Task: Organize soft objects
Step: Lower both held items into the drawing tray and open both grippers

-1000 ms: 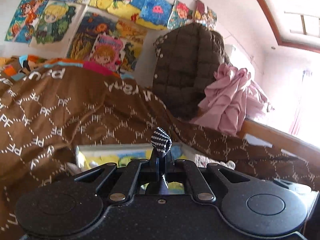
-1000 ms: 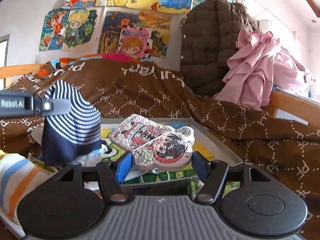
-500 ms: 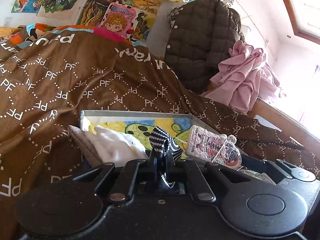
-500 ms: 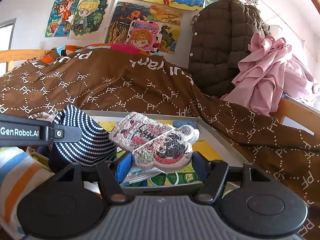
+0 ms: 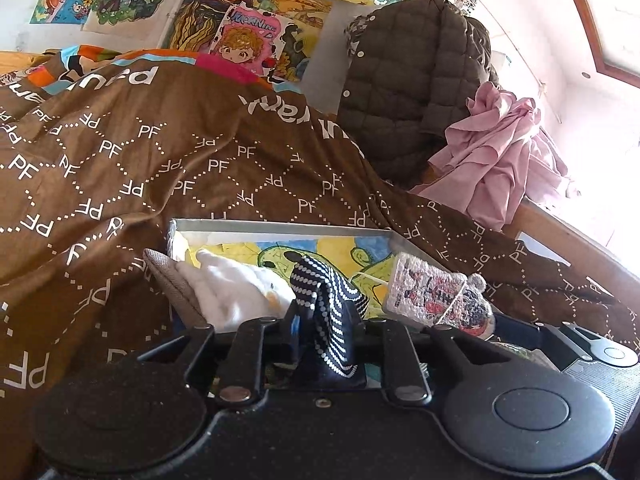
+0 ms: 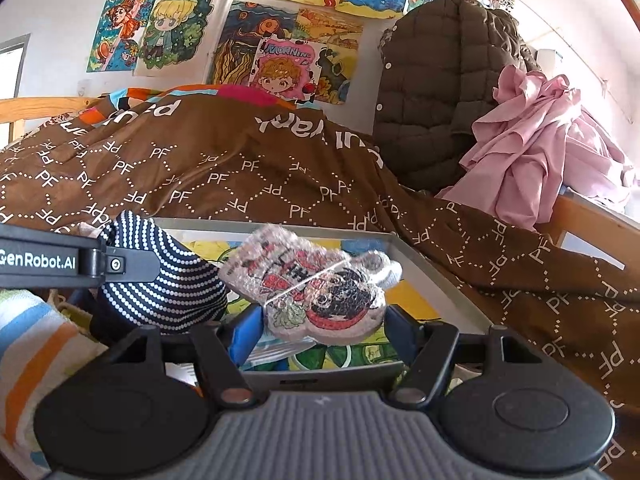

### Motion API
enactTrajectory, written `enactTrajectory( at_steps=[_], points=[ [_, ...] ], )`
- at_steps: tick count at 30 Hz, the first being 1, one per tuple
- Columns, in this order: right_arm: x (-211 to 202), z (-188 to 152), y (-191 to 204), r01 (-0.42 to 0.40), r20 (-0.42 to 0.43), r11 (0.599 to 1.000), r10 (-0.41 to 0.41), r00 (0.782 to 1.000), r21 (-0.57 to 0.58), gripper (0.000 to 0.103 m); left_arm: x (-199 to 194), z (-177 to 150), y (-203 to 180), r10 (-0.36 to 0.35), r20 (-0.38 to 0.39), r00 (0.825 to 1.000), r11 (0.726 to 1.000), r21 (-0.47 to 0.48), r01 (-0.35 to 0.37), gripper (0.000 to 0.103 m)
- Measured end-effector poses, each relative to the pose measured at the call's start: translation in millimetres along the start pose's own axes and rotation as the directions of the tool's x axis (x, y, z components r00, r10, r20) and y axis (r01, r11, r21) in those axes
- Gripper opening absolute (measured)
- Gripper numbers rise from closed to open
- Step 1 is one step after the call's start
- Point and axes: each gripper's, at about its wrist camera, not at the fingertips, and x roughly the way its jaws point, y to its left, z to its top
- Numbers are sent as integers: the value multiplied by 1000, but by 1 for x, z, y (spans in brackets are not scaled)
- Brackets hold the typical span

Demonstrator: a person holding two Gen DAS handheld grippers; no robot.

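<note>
Left fingers [image 5: 325, 322] pinch a navy white-dotted cloth [image 5: 326, 304]; right fingers [image 6: 320, 330] pinch a plastic-wrapped cartoon plush [image 6: 316, 284].

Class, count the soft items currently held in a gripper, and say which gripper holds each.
2. The striped sock is in the left gripper; the cartoon plush is in the right gripper.

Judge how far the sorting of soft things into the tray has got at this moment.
Done: a white soft item lies at the tray.
In hand: left gripper clamps the navy dotted cloth; right gripper holds the cartoon plush over the tray.
Left: releasing both.
</note>
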Motion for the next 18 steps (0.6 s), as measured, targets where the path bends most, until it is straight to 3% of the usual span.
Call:
enactTrajectory(
  at_steps=[11, 18],
  points=[
    [-2, 2, -1, 12, 18, 1000, -12, 1000, -6, 82, -4, 2, -2, -7, 13, 1000, 1000, -8, 7, 35],
    [-3, 1, -6, 29, 11, 1000, -29, 1000, 9, 88, -5, 3, -3, -3, 25, 1000, 1000, -9, 3, 50]
  ],
)
